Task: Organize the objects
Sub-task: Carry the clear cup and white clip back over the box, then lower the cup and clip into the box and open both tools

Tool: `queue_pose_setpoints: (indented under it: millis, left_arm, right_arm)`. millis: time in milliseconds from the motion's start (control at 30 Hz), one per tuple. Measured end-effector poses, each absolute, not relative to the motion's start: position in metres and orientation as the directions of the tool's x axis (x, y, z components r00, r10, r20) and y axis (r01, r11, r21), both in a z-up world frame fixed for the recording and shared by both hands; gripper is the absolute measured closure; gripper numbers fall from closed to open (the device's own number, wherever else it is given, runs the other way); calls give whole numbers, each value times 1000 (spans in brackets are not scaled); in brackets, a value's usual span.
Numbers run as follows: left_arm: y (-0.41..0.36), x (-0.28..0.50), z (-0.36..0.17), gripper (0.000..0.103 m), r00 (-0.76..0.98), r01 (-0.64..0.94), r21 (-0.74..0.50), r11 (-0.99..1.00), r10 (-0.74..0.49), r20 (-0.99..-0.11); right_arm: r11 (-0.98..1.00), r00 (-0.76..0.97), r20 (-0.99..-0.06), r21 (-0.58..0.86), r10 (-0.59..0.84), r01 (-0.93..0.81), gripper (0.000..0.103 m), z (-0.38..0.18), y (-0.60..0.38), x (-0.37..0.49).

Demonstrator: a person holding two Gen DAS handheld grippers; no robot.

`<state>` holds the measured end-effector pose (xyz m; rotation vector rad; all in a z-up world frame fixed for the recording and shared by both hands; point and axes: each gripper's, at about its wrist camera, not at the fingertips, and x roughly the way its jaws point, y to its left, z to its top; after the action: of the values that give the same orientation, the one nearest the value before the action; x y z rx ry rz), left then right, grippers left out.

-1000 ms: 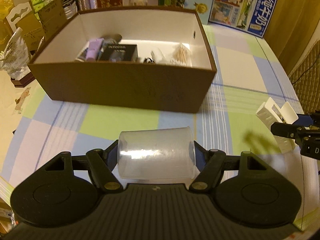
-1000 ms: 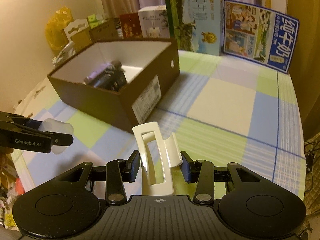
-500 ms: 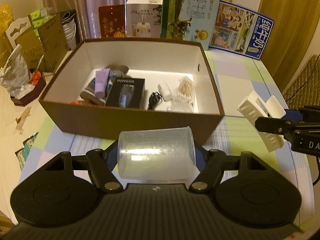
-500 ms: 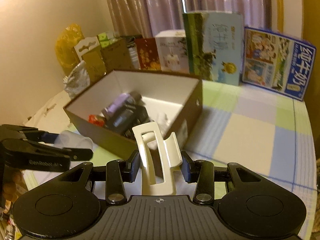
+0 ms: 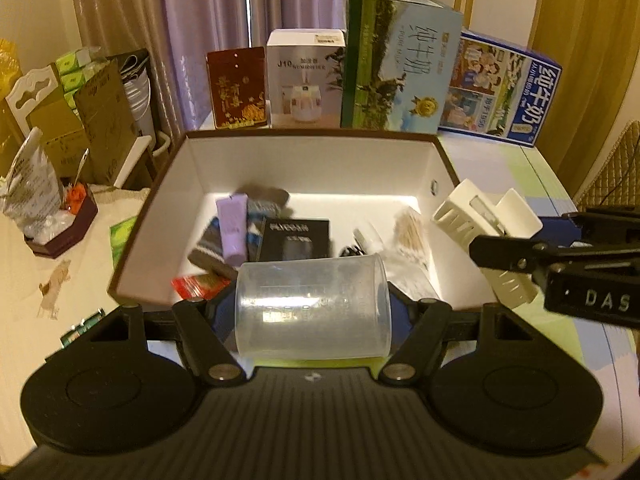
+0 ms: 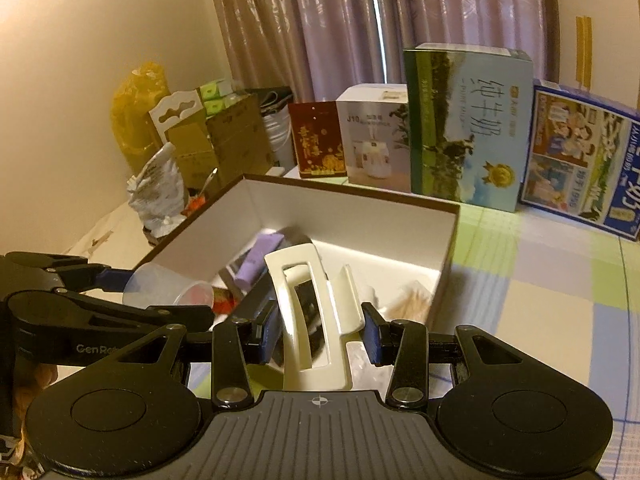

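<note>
Left gripper (image 5: 312, 312) fingers clamp a plastic cup (image 5: 312, 312); right gripper (image 6: 320, 336) fingers clamp a hair clip (image 6: 316, 320). Box (image 5: 312, 160) ahead, part-filled; both items not yet deposited.

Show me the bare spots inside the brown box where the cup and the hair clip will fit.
Free: the white floor along the back wall of the brown box, behind the purple tube and black box. Crowded: the left front, plus cotton swabs at the right.

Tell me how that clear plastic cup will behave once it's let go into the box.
The clear plastic cup lies on its side in the left gripper, so it will probably roll. It looks thin-walled and empty, likely light. It may settle unevenly on the items crowding the brown box.
</note>
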<state>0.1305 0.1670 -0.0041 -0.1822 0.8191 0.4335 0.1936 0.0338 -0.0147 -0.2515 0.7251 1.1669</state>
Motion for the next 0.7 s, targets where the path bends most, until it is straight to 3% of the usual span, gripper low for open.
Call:
queue_pose_setpoints:
  millis: [700]
  left_arm:
    - [258,194,-21,34,583,-403,34,915,285,-761]
  right_arm:
    - [471,244,-682,165,690,-867,63,-40,119,222]
